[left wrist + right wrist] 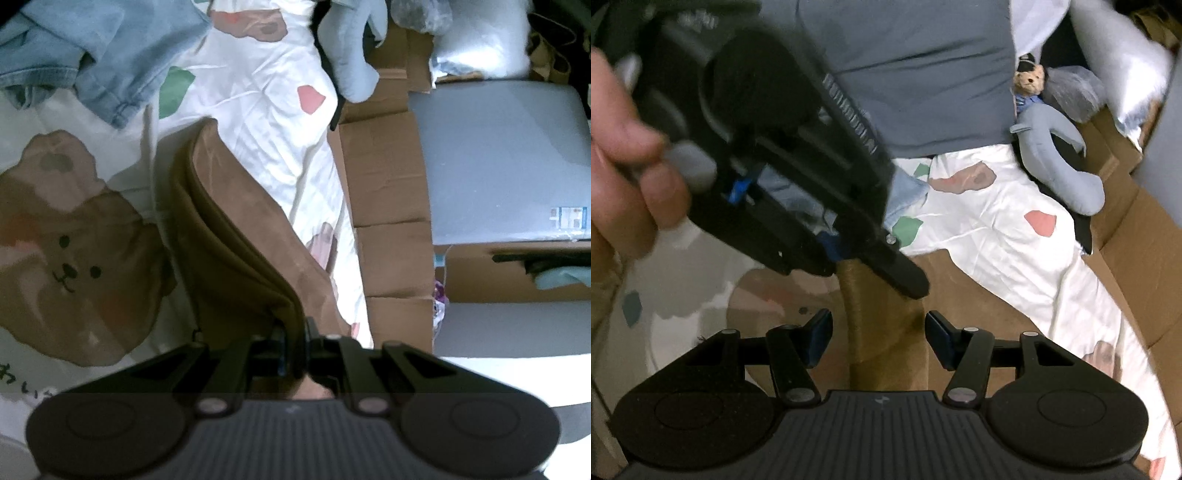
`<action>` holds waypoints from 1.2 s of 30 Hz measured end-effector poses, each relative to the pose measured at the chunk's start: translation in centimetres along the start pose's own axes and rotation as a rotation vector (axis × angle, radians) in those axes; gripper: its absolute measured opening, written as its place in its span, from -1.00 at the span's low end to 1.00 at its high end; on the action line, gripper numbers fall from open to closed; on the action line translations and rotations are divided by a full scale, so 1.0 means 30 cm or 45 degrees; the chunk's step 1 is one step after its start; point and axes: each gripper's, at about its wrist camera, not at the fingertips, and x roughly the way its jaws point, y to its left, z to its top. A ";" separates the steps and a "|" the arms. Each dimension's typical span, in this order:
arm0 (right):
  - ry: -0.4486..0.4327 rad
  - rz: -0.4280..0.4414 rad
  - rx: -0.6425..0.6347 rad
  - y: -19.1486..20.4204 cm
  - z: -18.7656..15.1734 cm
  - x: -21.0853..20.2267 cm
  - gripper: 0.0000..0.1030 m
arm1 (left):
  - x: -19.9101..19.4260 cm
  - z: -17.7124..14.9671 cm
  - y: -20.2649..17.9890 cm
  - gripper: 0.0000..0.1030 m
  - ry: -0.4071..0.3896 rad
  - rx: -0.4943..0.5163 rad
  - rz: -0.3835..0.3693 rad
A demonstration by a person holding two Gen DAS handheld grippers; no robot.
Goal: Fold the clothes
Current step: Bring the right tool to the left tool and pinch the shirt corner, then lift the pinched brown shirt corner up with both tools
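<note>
Your left gripper (294,347) is pinched tight on a doubled edge of the brown garment (236,236), with several layers of cloth stacked between the jaws and rising away from them in a thick ridge. Your right gripper (878,338) stands spread, its blue-padded jaws on either side of the same brown cloth but, as far as the right wrist view shows, not touching it. In that view your left hand (624,155) is wrapped around the left tool above the garment. The brown garment lies draped over the bear-print bedsheet (258,110), partly lifted at the pinch and sagging toward the bed edge. Judging by its look, it is a soft, fairly thick, suede-like fabric: limp, light enough for one pinch to carry, not fragile, and not slippery against the pads. Expect it to droop and slide off its own fold if you hold only one point. A good second hold would be the folded edge just ahead of your right jaws, taking all layers together. A light denim piece (85,55) lies crumpled farther up the bed, and cardboard boxes (388,206) stand beside it.
</note>
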 end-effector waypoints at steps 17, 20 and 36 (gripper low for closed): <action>-0.032 -0.019 0.059 -0.035 0.004 0.034 -0.89 | -0.096 0.096 0.104 0.26 -0.183 -0.046 -0.036; -0.039 0.001 0.084 -0.046 -0.002 0.026 -0.90 | -0.058 0.141 0.144 0.39 -0.161 -0.069 -0.002; -0.058 0.059 0.155 -0.081 -0.027 0.002 -0.90 | 0.233 0.321 0.298 0.49 -0.032 -0.084 0.080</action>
